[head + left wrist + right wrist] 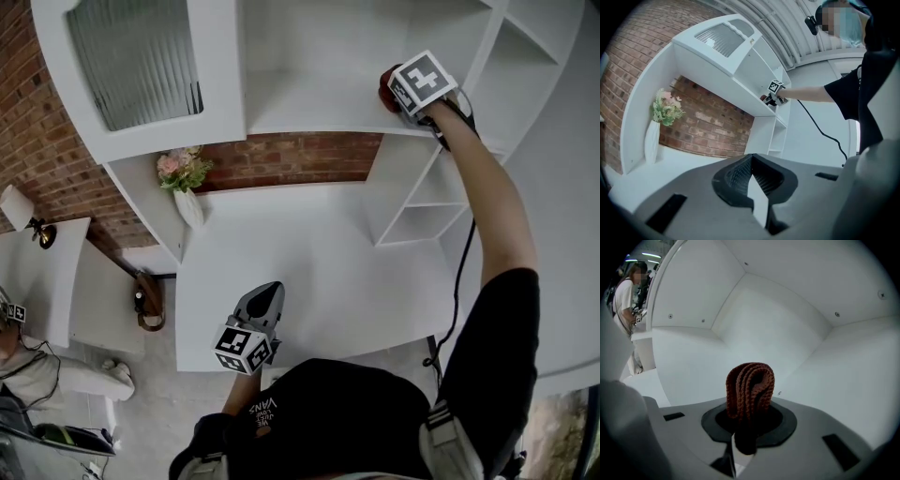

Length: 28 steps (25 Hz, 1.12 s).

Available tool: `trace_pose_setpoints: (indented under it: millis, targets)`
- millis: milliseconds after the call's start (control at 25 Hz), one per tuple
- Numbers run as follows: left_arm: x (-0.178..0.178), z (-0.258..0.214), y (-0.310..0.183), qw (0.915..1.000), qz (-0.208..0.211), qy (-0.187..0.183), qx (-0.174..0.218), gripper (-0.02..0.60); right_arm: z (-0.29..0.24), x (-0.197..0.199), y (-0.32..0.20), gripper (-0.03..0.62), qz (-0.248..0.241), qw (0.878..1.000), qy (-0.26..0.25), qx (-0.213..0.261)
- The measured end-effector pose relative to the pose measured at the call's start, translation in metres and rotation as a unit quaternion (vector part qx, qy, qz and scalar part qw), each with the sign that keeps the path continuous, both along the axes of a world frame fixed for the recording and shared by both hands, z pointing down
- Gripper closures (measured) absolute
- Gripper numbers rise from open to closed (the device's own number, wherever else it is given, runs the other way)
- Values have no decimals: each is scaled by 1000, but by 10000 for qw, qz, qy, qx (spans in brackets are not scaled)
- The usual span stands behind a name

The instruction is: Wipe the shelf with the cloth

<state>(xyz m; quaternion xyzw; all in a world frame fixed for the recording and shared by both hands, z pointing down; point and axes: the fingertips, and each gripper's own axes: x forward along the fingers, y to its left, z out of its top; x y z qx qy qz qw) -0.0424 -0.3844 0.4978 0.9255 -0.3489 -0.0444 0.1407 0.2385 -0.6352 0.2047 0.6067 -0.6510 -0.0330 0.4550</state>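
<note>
Head view is bright & even w/ soft diffuse light and no hard shadows; the white shelf nearly washes out, w/ only a faint shade under it on the brick. Both gripper views are fisheye: black vignette at the corners, straight edges bowed, cooler bluish tone, nearest foreground at the bottom soft & out of focus. In right gripper view the cloth is sharp enough to show its knit, w/ dark shadow at its base, and the far-left bg is dimmer.

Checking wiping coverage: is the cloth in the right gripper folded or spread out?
Folded: the cloth loops over in several layers, pinched by the right gripper.
</note>
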Motion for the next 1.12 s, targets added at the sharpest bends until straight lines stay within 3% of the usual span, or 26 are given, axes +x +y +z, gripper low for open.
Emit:
trace_pose_setpoints:
  millis: [120,280,400,480,640,800,960,1120]
  targets:
    - [2,-1,-1,10000,33,1,-20,577,-3,5,4,523,73,9968,798,5]
    - [3,-2,-1,10000,61,7,-5,577,-9,9,7,525,84,9799,1992,-34]
    - [1,-2,0,10000,52,8,2,577,-10,11,7,524,83,9736,2282,-46]
    - [-2,-2,2,10000,53,12,5,577,-11,9,8,523,80,9753,2206,12]
    - [-10,-3,5,10000,42,-15,14,577,-21,-9,14,525,28,9882,1505,289]
    - [-16,-6,9,10000,-6,-24,33,577,-28,-61,14,523,-590,9971,123,471]
    - [-25,-4,15,9999,-92,-71,31,577,-33,-132,24,523,-1390,9807,-1299,453]
    - [-39,-3,20,9998,-181,-81,14,577,-32,-197,37,523,-1989,9559,-2149,247]
